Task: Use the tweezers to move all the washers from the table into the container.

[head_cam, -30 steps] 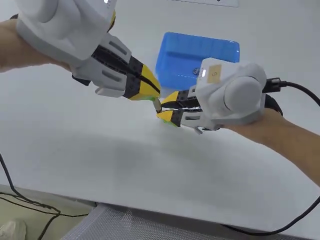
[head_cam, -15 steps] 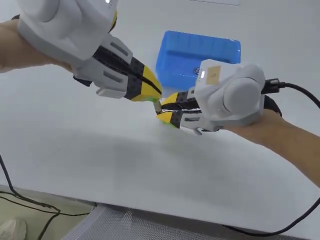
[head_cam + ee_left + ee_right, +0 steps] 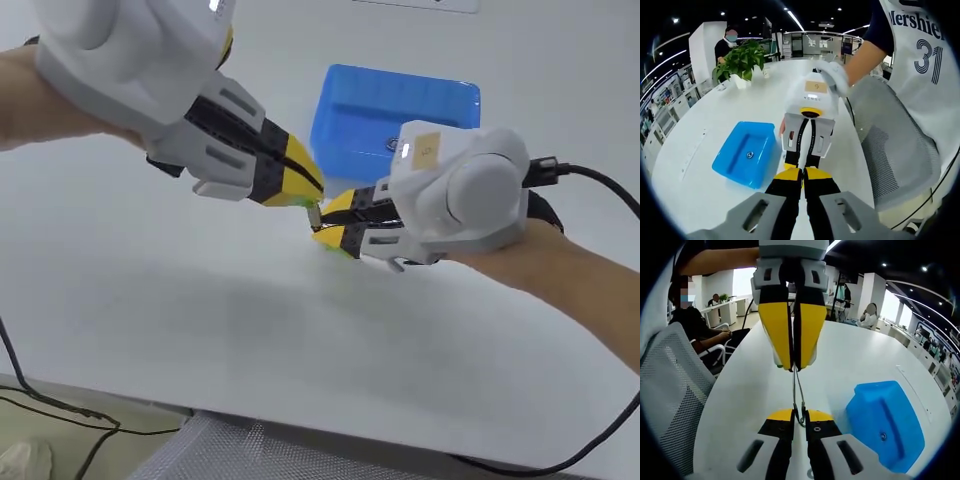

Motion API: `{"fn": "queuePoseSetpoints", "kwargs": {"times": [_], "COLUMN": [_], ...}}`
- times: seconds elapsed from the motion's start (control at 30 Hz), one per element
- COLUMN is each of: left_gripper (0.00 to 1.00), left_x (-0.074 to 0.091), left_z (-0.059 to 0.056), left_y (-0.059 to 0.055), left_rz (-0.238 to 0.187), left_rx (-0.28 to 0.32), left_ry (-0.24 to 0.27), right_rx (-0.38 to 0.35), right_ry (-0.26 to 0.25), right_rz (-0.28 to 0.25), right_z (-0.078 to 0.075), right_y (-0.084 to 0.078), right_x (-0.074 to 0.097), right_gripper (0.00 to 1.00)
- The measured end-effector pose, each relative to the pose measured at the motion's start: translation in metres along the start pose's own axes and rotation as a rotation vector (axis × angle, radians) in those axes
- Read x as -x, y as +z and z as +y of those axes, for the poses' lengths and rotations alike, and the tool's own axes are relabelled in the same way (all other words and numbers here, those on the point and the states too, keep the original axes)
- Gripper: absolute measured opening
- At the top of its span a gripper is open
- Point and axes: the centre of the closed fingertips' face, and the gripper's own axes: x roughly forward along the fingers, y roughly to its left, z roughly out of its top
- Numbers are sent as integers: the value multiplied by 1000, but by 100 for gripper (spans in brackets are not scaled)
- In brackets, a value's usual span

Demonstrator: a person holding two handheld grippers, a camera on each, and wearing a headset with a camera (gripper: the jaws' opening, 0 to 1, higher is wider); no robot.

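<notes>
Left gripper and right gripper meet tip to tip, jaws of both pinched narrow on the tweezers, mostly hidden between them over the bench.

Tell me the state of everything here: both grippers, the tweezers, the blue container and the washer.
Left gripper: shut on the tweezers.
Right gripper: shut on their other end.
Tweezers: held between both grippers.
Container: upright, open-topped, on the table.
Washer: lying in the container.
</notes>
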Motion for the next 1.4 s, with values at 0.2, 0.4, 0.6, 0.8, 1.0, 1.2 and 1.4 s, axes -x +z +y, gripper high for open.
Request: {"fn": "queuePoseSetpoints", "kwargs": {"times": [0.2, 0.4, 0.6, 0.8, 1.0, 1.2, 1.4], "left_gripper": [5, 5, 5, 5, 5, 5, 5], "left_x": [3, 6, 12, 17, 22, 27, 30], "left_z": [0, -3, -3, -3, 2, 9, 19], "left_y": [1, 8, 21, 35, 50, 68, 82], "left_rz": [12, 6, 4, 3, -4, -7, -5], "left_rx": [-2, -3, -25, -65, -113, -157, -196], "left_ry": [2, -2, 3, 11, 23, 33, 40], "right_rx": [-1, 8, 15, 27, 46, 61, 73], "right_ry": [4, -2, -19, -43, -85, -131, -168], "right_rz": [1, 0, -8, -21, -30, -46, -53], "right_z": [1, 1, -3, -7, -16, -30, -44], "right_y": [2, 6, 13, 22, 34, 44, 49], "right_x": [0, 6, 15, 27, 42, 56, 66], "right_gripper": [10, 10, 10, 10, 9, 9, 9]}}
